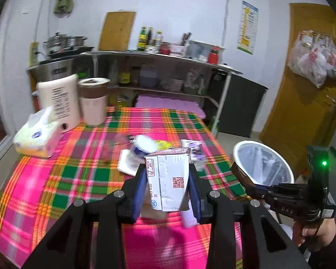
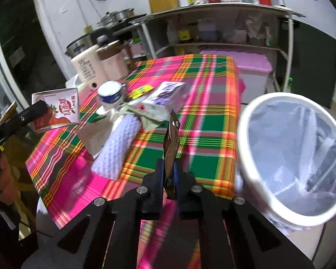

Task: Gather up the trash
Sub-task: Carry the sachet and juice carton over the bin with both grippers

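My left gripper (image 1: 166, 186) is shut on a white drink carton (image 1: 168, 179) with a red QR code and holds it above the plaid tablecloth; the same carton (image 2: 56, 109) shows its strawberry face at the left of the right wrist view. My right gripper (image 2: 169, 174) is shut on a flat brown wrapper (image 2: 172, 143), held upright near the table's right edge; that wrapper (image 1: 240, 173) also shows in the left wrist view. A white trash bin (image 2: 289, 154) with a clear liner stands beside the table on the right, also visible in the left wrist view (image 1: 263, 163).
On the table (image 2: 190, 121) lie a blue-white cup (image 2: 110, 95), a purple-white carton (image 2: 165, 96), a white foam sleeve (image 2: 118, 148), a yellow wrapper (image 2: 141, 90) and papers. A tissue pack (image 1: 37, 135), a cream appliance (image 1: 60, 100) and a pink jar (image 1: 94, 100) stand at the far left. Shelves stand behind.
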`<state>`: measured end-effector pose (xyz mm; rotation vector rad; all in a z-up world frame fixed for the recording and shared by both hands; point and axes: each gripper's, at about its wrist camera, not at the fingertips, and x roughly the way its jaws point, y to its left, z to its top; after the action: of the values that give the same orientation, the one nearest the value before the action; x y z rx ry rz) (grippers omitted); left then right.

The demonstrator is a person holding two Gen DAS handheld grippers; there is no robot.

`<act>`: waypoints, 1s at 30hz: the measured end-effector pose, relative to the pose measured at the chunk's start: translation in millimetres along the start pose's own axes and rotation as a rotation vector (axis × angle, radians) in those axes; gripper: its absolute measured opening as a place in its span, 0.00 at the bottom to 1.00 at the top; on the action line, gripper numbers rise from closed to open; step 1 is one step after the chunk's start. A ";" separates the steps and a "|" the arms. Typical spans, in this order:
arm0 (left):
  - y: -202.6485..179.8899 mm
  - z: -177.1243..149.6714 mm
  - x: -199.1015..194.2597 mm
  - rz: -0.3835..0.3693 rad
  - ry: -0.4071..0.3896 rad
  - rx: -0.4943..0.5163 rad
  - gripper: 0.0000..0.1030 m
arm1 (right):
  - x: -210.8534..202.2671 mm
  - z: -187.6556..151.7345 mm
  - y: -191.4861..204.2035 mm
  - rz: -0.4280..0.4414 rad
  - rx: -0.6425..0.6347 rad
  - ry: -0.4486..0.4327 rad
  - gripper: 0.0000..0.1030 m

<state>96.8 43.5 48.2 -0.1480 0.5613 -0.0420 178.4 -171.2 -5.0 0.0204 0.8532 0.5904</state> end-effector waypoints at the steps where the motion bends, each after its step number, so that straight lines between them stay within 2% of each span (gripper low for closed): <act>1: -7.9 1.5 4.9 -0.017 0.004 0.010 0.36 | -5.0 -0.6 -6.0 -0.010 0.011 -0.007 0.08; 8: -62.7 7.5 36.9 -0.122 0.039 0.077 0.36 | -34.9 -5.1 -48.6 -0.100 0.077 -0.038 0.08; 17: -125.6 9.7 72.9 -0.240 0.088 0.157 0.36 | -50.0 -13.7 -96.9 -0.184 0.160 -0.036 0.08; 23: -155.1 13.5 91.8 -0.289 0.113 0.189 0.36 | -52.6 -18.2 -114.6 -0.211 0.186 -0.027 0.08; 30: -171.2 7.3 113.8 -0.318 0.162 0.201 0.36 | -49.5 -22.1 -127.8 -0.223 0.214 -0.005 0.09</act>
<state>197.1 -133.9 20.2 -0.0369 0.6877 -0.4219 199.0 -308.0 -16.5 0.1200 0.8973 0.2885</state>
